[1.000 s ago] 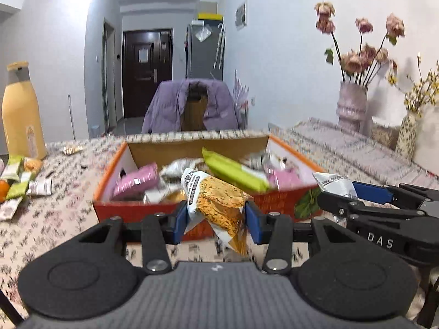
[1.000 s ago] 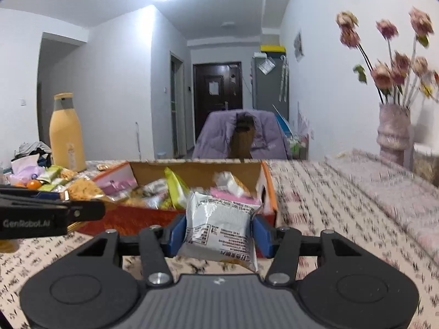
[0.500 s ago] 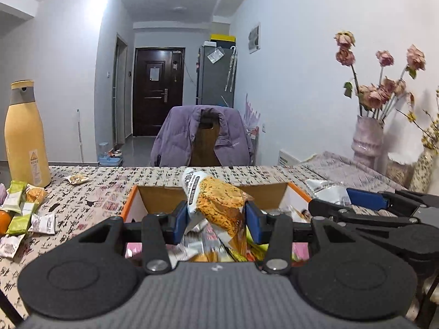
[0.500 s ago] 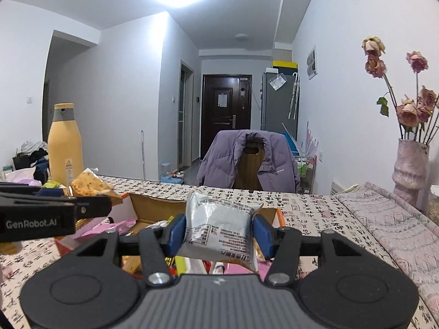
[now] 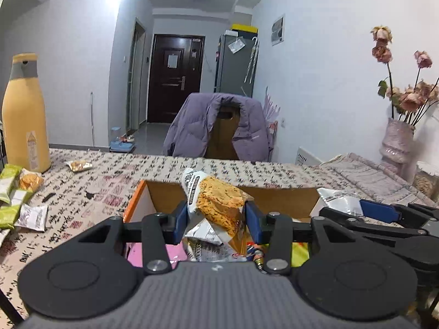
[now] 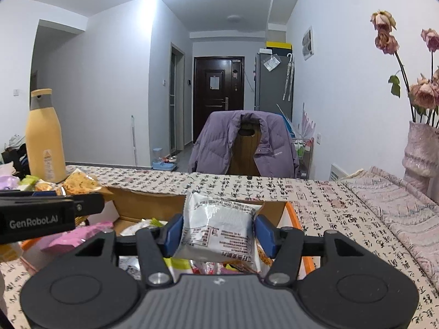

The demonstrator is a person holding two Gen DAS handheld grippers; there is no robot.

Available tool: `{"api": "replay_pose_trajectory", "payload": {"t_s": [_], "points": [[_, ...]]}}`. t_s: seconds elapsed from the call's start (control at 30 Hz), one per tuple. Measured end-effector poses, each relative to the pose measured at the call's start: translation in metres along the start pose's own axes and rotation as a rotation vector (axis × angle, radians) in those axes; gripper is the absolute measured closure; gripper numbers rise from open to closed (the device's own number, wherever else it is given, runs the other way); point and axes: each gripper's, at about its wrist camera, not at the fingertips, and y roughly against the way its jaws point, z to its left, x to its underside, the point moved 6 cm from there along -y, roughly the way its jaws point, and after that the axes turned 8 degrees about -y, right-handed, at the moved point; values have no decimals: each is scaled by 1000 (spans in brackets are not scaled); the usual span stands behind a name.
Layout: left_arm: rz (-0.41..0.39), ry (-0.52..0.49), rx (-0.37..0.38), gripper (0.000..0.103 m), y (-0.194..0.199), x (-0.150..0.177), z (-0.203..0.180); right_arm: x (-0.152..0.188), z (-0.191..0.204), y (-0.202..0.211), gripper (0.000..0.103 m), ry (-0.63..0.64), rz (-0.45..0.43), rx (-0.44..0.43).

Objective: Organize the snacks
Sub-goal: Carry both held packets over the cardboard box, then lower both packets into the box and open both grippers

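Note:
My left gripper (image 5: 216,220) is shut on an orange-and-white snack packet (image 5: 216,203) and holds it over the open orange cardboard box (image 5: 134,205). My right gripper (image 6: 218,231) is shut on a silver snack packet (image 6: 219,230), also over the box (image 6: 299,227). The box holds several packets, pink, green and silver. In the left wrist view the right gripper (image 5: 356,209) shows at the right with its silver packet (image 5: 337,200). In the right wrist view the left gripper (image 6: 68,200) shows at the left with its orange packet (image 6: 79,182).
Loose snack packets (image 5: 19,200) lie on the patterned tablecloth at the left, near a tall yellow bottle (image 5: 23,112). One packet (image 5: 79,165) lies further back. A vase with dried roses (image 5: 397,139) stands at the right. A chair with a purple jacket (image 5: 219,126) stands behind the table.
Both grippers have risen and moved forward over the box with their packets held. The box now sits lower and closer under the fingers in both views.

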Motion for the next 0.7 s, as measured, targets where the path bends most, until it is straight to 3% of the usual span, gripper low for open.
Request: {"api": "replay_pose_trajectory", "payload": {"t_s": [0.13, 0.23, 0.3, 0.33, 0.4, 0.7], "points": [[17, -2, 25, 56, -9, 7, 4, 7, -6, -3, 37, -18, 0, 3], [6, 13, 26, 42, -8, 9, 8, 6, -8, 2, 24, -24, -17, 2], [-5, 28, 12, 24, -6, 7, 13, 5, -10, 5, 10, -33, -29, -6], [-12, 36, 6, 20, -5, 6, 14, 5, -11, 6, 2, -35, -33, -7], [-15, 40, 5, 2, -4, 5, 16, 5, -12, 8, 0, -43, -44, -8], [-31, 62, -20, 0, 9, -7, 17, -2, -8, 16, 0, -17, -37, -4]]}}
